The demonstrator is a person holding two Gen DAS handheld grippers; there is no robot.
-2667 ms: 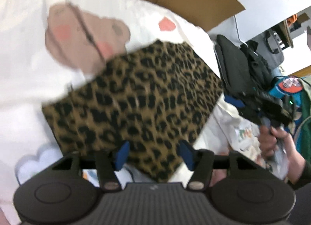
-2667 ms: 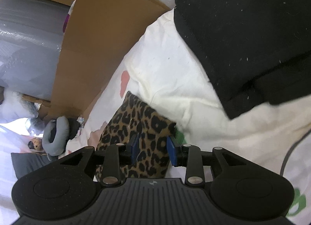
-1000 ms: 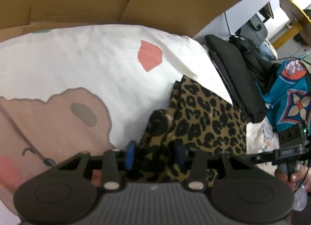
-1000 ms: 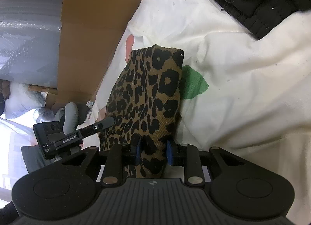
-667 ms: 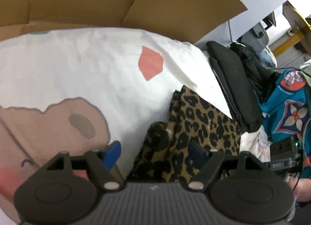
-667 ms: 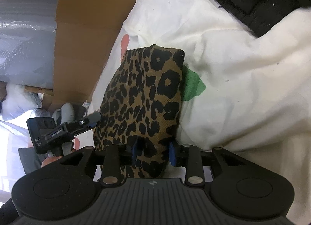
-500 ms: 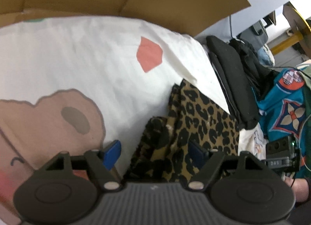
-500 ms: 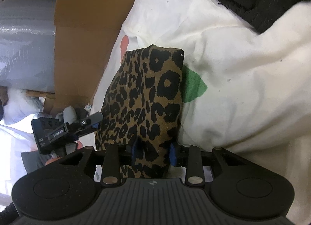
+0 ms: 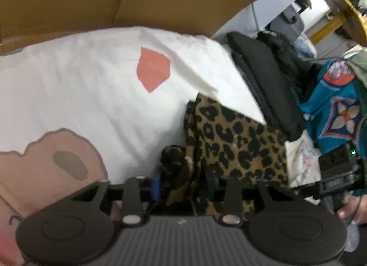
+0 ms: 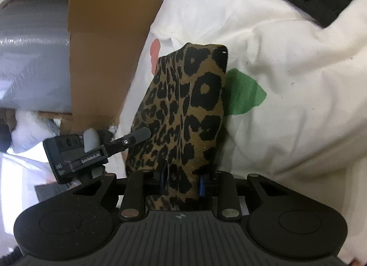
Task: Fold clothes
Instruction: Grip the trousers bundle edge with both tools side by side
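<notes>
A folded leopard-print cloth [image 9: 236,137] lies on the white printed sheet [image 9: 96,96]. My left gripper [image 9: 182,183] is closing its jaws on a bunched corner of it, and the pads pinch the fabric. In the right wrist view the same leopard-print cloth [image 10: 190,105] stands up in a ridge. My right gripper [image 10: 182,180] is closing on its near end, with the cloth squeezed between the blue pads. One of the left gripper's fingers [image 10: 135,136] touches the cloth's left side. A hand holds the right gripper's body [image 9: 337,174] at the right edge.
Brown cardboard [image 9: 114,2] stands behind the sheet. A black garment [image 9: 263,82] lies to the right of the cloth, and teal patterned clothing [image 9: 332,110] is beyond it. A green patch [image 10: 243,96] on the sheet lies beside the cloth. A grey wrapped bundle [image 10: 34,59] is at far left.
The left jaws let go of the cloth's corner, spread wide, then closed on the bunched corner again. The right gripper kept its grip and stayed in place.
</notes>
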